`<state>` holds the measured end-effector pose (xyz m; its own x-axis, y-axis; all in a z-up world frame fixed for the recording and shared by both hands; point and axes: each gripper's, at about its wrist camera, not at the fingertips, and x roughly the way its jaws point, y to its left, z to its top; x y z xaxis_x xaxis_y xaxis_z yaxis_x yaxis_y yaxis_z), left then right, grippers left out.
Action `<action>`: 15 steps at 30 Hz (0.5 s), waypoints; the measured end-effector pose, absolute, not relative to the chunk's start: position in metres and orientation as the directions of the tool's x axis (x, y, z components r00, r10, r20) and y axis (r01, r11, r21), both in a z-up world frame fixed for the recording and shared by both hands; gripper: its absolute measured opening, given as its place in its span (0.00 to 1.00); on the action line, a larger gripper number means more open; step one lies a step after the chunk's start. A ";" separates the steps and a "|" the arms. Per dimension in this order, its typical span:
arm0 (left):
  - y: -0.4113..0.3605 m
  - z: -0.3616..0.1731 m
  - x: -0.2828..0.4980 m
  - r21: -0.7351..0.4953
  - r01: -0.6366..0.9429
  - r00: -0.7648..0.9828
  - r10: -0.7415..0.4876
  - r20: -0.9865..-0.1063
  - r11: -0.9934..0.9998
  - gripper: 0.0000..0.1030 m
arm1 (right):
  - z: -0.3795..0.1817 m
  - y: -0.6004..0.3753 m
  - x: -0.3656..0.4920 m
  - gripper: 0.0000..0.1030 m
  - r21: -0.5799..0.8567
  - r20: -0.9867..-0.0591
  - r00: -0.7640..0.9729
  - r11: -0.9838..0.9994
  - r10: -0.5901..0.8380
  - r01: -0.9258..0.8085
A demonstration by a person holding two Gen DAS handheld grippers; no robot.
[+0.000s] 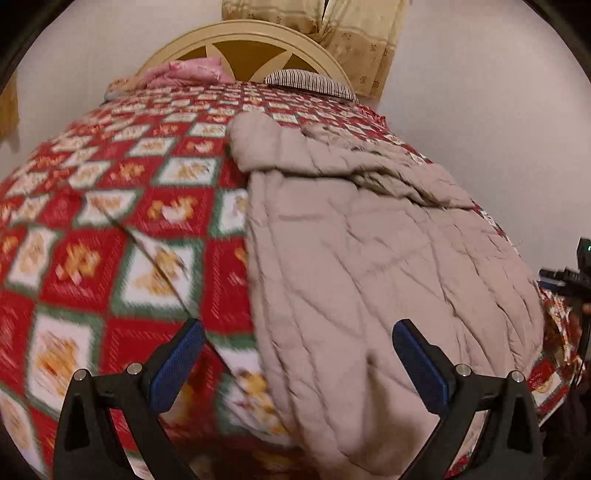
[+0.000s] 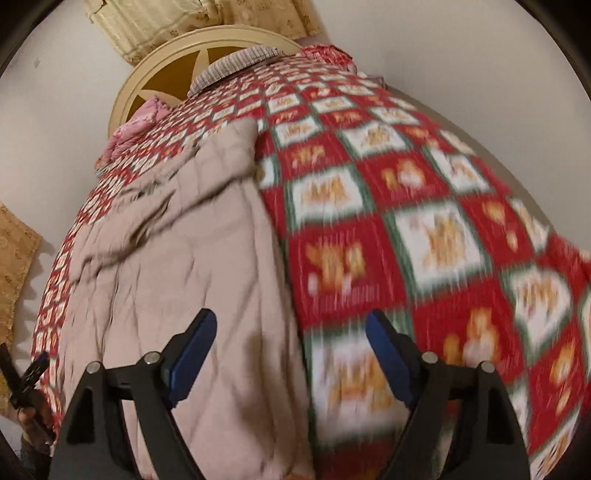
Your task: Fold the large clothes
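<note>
You are standing at the foot of a bed whose red, white and green patterned bedspread (image 1: 110, 229) is filling most of both views. On this bedspread the beige quilted garment (image 1: 369, 266) is lying flat and lengthwise. In the left wrist view it is covering the right half of the bed, and in the right wrist view the left half. Its far part is folded over and is making a wrinkled band across the top. The near edge is reaching down to the foot of the bed.

Behind it, the rounded cream headboard (image 1: 243, 33) is standing against the wall, with a striped pillow (image 1: 310, 83) and a pink bundle of cloth (image 1: 188, 72) lying before it.

Your left gripper (image 1: 299, 363) is hovering over the garment's left edge with its fingers spread wide, holding nothing. Your right gripper (image 2: 291, 356) is hovering over the garment's right edge, also with the fingers apart and empty.
</note>
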<state>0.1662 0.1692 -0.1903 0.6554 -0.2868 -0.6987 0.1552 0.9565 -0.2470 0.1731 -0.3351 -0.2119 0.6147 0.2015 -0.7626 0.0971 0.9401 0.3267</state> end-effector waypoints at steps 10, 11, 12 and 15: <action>0.142 -0.211 0.144 -0.166 0.170 0.667 -0.238 -0.707 0.971 0.98 | -0.255 -0.292 0.139 0.66 0.293 -0.806 0.550 0.955 0.219 0.049; 0.141 -0.214 0.143 -0.167 0.168 0.662 -0.237 -0.711 0.971 0.98 | -0.257 -0.294 0.138 0.66 0.313 -0.799 0.554 0.948 0.233 0.053; 0.138 -0.217 0.146 -0.166 0.158 0.656 -0.229 -0.719 0.973 0.98 | -0.257 -0.295 0.136 0.62 0.321 -0.795 0.558 0.945 0.236 0.058; 0.133 -0.217 0.150 -0.160 0.132 0.664 -0.207 -0.719 0.978 0.98 | -0.258 -0.296 0.132 0.38 0.373 -0.774 0.567 0.927 0.282 0.048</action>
